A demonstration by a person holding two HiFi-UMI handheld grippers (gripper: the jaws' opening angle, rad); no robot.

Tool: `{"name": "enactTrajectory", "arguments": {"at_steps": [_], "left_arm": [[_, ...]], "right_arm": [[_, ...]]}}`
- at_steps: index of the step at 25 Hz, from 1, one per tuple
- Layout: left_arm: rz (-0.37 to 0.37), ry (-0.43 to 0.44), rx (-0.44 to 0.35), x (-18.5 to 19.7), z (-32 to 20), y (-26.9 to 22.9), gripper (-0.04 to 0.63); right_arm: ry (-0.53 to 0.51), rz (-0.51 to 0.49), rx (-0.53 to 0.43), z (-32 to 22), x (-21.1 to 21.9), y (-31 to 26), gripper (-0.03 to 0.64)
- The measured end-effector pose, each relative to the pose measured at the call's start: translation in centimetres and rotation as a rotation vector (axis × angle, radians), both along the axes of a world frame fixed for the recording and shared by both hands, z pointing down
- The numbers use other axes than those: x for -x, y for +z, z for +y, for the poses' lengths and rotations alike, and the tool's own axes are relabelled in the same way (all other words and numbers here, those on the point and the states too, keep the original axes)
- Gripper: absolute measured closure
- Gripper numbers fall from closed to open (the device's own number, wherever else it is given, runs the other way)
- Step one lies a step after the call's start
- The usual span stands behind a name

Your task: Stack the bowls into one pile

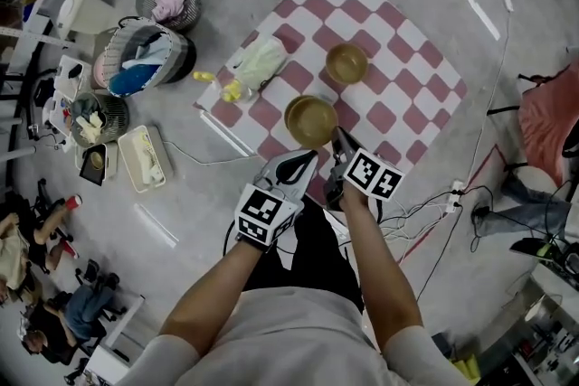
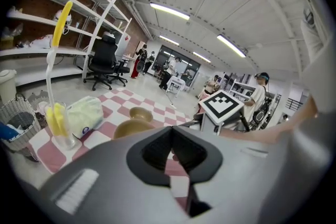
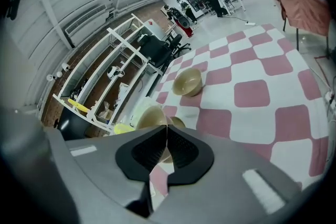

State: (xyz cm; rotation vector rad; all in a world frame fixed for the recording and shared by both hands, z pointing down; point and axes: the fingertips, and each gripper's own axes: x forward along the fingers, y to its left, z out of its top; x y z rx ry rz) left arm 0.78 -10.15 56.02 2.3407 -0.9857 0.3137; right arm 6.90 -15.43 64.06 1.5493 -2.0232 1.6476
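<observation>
Bowls, tan and round, sat on a pink-and-white checked mat (image 1: 398, 77). At left and nearest us, the left gripper (image 1: 310, 158) had its tongs pressed together on nothing, just short of the near bowl (image 1: 312, 120). To its right, the right gripper (image 1: 336, 136) met that bowl's rim, tongs also together, with nothing visibly between them. Slightly farther right and far off, the second bowl (image 1: 346, 63) stood well apart. We judged that closed tongs could shove or tip the near bowl rather than grip it.
</observation>
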Motion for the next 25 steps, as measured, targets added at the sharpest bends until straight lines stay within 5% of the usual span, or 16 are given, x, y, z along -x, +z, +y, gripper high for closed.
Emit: {"name": "enactTrajectory", "arguments": {"at_steps": [16,25], "left_arm": [[-0.008,-0.056,0.051,1.0,-2.2,3.1,0.589],[-0.010,-0.047,0.063,-0.5,-2.6,3.7,0.589]], "right_arm": [[-0.065,0.003,0.058,-1.4,1.8,4.5,0.597],[-0.210,0.179,0.015,-1.3,1.1,4.4,0.592]]}}
